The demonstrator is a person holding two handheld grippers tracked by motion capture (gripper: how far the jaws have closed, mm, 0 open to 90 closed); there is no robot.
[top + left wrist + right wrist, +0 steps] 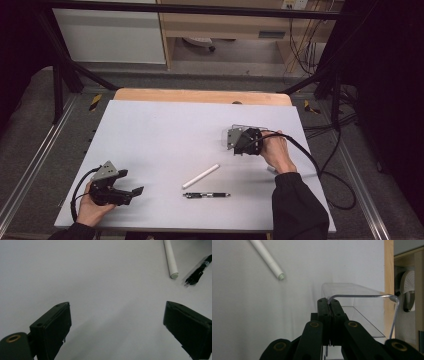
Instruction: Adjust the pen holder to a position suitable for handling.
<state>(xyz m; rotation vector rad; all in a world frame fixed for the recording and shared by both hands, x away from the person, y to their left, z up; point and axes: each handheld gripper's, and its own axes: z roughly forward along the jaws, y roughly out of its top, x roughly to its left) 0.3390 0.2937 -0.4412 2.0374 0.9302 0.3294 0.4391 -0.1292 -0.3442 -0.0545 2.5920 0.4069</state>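
A: Right gripper (329,302)?
B: Jaws pinched tight on the wall of the clear plastic box (362,297), at the table's (150,130) three o'clock.
A: Left gripper (116,322)?
B: Seven o'clock, jaws wide apart, holding nothing.

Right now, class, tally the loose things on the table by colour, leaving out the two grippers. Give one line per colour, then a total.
White: 1, the white tube
Black: 1, the black pen
Clear: 1, the clear plastic box, its wall pinched by the right gripper
Total: 3
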